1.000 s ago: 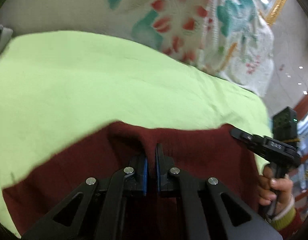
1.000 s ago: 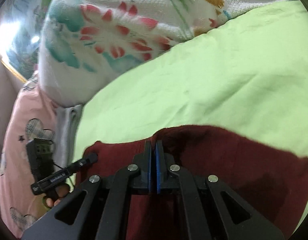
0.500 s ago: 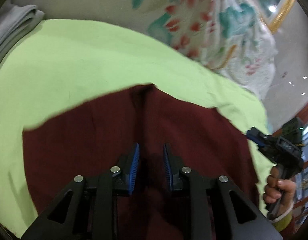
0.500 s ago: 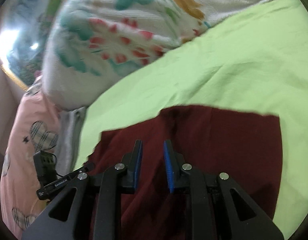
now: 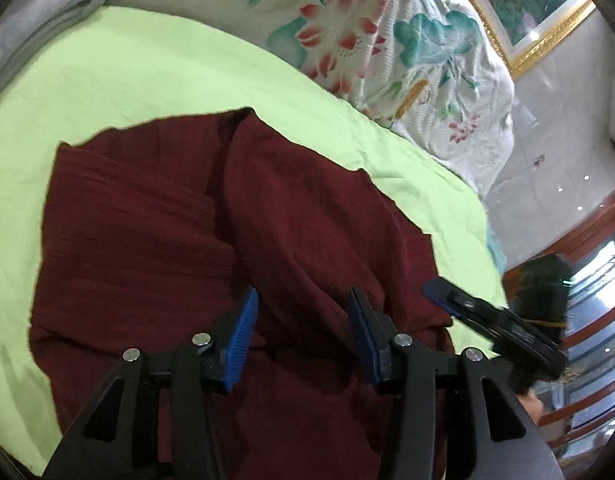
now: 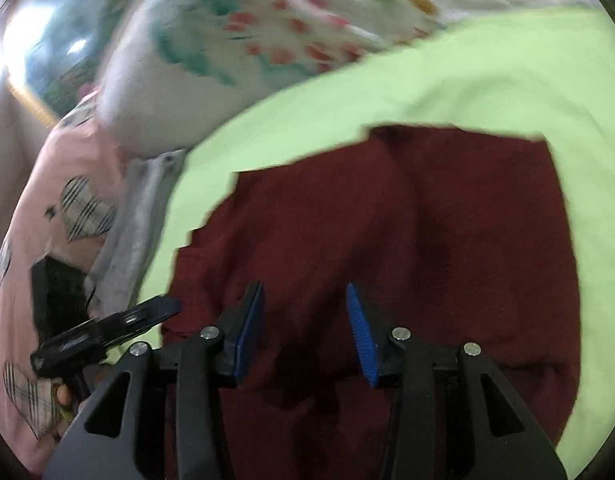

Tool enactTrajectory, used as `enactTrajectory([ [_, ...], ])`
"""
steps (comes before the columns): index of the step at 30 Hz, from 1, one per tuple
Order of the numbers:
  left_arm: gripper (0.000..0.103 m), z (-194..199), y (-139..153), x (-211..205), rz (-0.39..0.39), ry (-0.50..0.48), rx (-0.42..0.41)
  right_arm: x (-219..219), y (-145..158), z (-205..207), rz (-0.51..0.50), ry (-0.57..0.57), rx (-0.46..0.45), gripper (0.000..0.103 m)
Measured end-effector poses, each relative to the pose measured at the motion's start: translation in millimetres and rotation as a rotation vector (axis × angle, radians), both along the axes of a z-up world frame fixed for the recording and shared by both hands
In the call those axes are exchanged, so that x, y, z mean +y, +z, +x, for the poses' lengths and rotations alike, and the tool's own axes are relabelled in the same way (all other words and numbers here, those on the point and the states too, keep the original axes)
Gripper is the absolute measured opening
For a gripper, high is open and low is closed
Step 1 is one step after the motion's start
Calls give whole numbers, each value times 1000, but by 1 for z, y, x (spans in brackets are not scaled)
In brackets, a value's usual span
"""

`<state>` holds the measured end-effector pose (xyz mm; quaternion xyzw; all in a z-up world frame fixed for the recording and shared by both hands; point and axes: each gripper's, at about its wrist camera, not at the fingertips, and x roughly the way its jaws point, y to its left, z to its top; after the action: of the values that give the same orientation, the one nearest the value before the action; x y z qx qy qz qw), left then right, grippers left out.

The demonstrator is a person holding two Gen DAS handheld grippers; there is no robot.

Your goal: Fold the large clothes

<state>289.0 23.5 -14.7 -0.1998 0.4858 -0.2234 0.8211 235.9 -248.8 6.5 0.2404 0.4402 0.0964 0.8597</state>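
A dark red garment (image 5: 179, 240) lies folded on a light green sheet (image 5: 147, 76), its far edge doubled over with a crease down the middle. My left gripper (image 5: 303, 320) hovers above the near part of the cloth, its jaws opening, blue pads apart and nothing pinched between them. In the right wrist view the same garment (image 6: 427, 216) fills the centre. My right gripper (image 6: 305, 316) is also opening above it, pads clear of the fabric. Each gripper shows in the other's view: the right gripper (image 5: 495, 328) at the right edge, the left gripper (image 6: 107, 328) at the lower left.
A floral quilt (image 5: 387, 40) is heaped behind the green sheet. Folded grey cloth (image 5: 39, 20) lies at the sheet's far left corner. A pink heart-print pillow (image 6: 47, 200) sits beside the bed edge. A gold-framed picture (image 5: 539, 12) hangs on the wall.
Both grippers let go of the red garment's edge and opened. They pulled back toward me, leaving the folded edge lying farther away on the sheet.
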Motion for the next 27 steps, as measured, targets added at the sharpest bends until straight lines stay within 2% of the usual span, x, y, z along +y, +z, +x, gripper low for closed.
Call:
enactTrajectory([
  [2, 47, -7, 5, -6, 13, -23, -21, 25, 13, 5, -49, 119, -51, 44],
  [4, 47, -19, 4, -11, -8, -69, -29, 46, 19, 9, -125, 238, -87, 45],
  [5, 47, -26, 1, -14, -11, -91, -29, 52, 18, 11, -155, 280, -90, 49],
  [6, 47, -32, -3, -15, -13, -110, -30, 57, 15, 14, -186, 317, -86, 55],
  [7, 47, -38, -9, -17, -16, -132, -27, 63, 10, 19, -226, 366, -66, 57],
  [11, 46, -59, -32, -27, -57, -215, 10, 76, -14, 34, -308, 472, 11, 57],
  [13, 46, -62, -36, -33, -65, -245, 13, 76, -28, 43, -323, 480, 65, 24],
  [14, 45, -62, -37, -37, -68, -262, 12, 74, -31, 46, -313, 476, 85, 5],
  [15, 45, -62, -37, -41, -69, -276, 7, 72, -31, 48, -300, 464, 82, 5],
  [17, 45, -60, -35, -50, -76, -306, -9, 61, -16, 47, -210, 433, 30, 5],
  [18, 45, -58, -34, -53, -80, -317, -18, 54, -4, 45, -147, 413, -6, 5],
  [21, 45, -46, -30, -68, -97, -341, -30, 40, 26, 40, -47, 369, -88, 5],
  [22, 45, -41, -29, -73, -86, -345, -33, 38, 32, 39, -25, 363, -104, 5],
  [24, 42, -26, -24, -86, -1, -339, -57, 30, 50, 34, 18, 351, -151, 5],
  [27, 41, -2, -14, -85, 66, -276, -107, 25, 63, 28, 55, 355, -187, 5],
])
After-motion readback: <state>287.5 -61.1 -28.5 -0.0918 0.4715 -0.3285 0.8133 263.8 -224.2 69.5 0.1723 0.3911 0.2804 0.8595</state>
